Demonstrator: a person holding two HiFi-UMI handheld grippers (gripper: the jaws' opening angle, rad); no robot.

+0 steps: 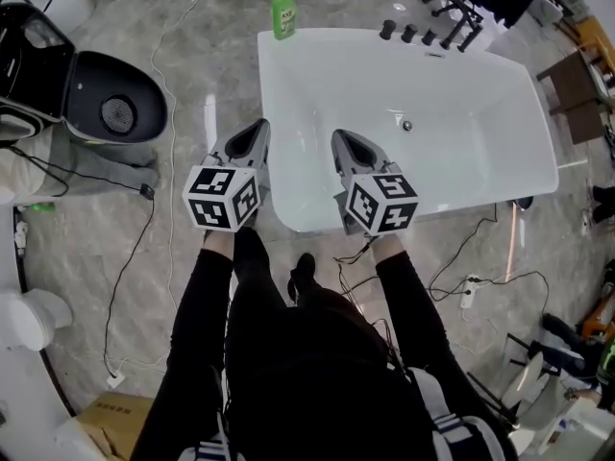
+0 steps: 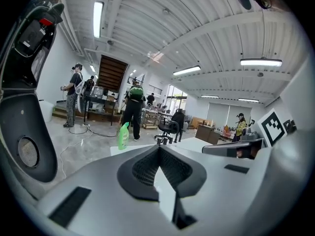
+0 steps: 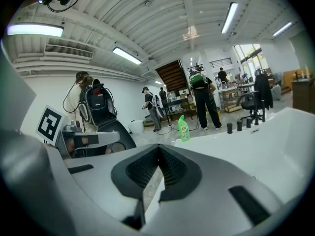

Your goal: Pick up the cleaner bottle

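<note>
Item: green plastic cleaner bottle (image 1: 282,13), upright, far-left corner of white bathtub (image 1: 500,75). Left claw (image 1: 258,129), right claw (image 1: 342,138): pinched closed, empty, at near edge.

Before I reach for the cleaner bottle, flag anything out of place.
Nothing spilled or tipped: the cleaner bottle stands upright at the bathtub's far corner. Only loose cables trail across the floor.

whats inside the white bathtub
Only a drain shows in the bathtub, which is otherwise bare. The right gripper covers part of its near end.
</note>
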